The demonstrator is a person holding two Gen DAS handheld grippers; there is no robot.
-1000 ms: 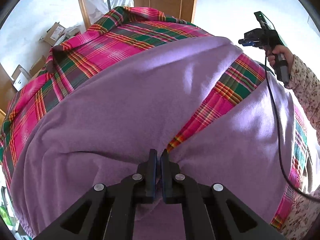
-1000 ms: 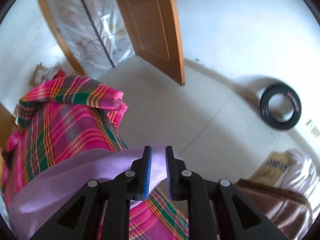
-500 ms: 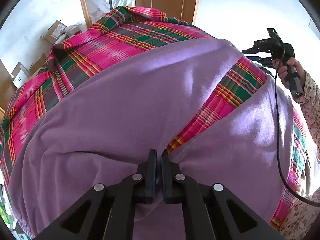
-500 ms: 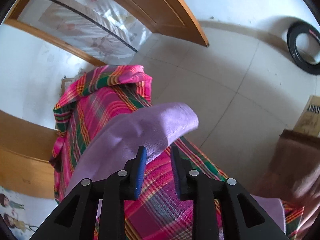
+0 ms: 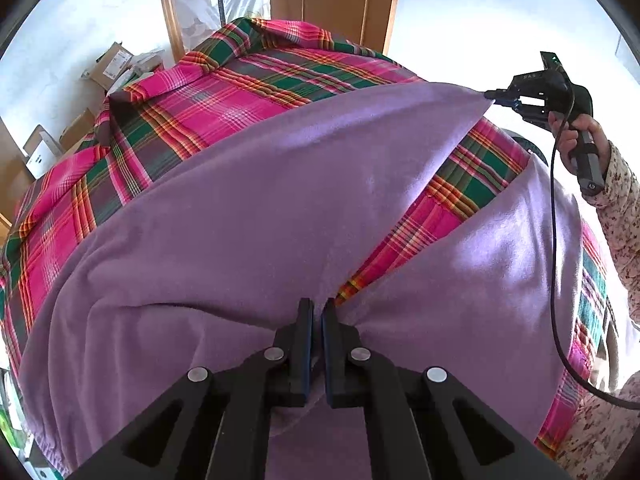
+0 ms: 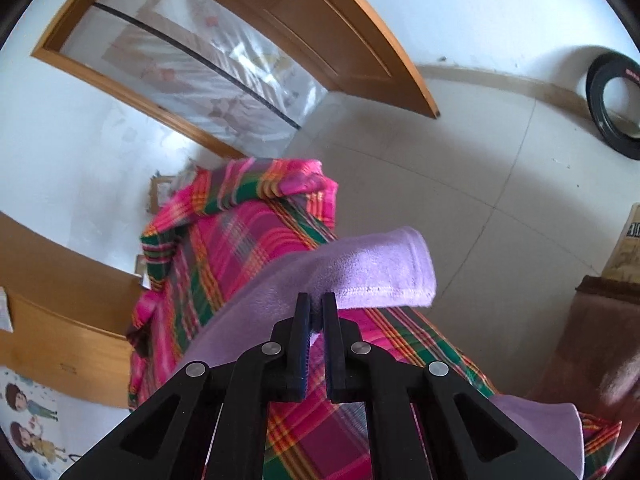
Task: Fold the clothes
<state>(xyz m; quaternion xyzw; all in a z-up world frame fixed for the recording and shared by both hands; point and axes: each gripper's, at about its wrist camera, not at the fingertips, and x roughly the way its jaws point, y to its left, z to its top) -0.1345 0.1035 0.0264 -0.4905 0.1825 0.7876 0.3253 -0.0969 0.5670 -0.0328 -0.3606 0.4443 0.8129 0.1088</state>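
A purple fleece garment (image 5: 240, 208) lies spread over a pink and green plaid cloth (image 5: 224, 96). My left gripper (image 5: 316, 312) is shut on the garment at its near middle, where two parts split apart. One long purple part stretches up to the right, and my right gripper (image 5: 494, 98) holds its tip there, lifted off the plaid. In the right wrist view my right gripper (image 6: 316, 306) is shut on that hemmed purple end (image 6: 384, 276), which juts out past the fingers. A person's hand (image 5: 576, 136) grips the right handle.
The plaid cloth (image 6: 240, 240) covers a raised surface with its far corner bunched. A wooden door (image 6: 340, 32) stands open over a pale tiled floor (image 6: 460, 168). A black tyre (image 6: 612, 108) leans at the wall. Cardboard boxes (image 5: 116, 64) sit at far left.
My right gripper closed on the purple end, then pulled it taut and slightly lower to the right. My left gripper stayed shut in place.
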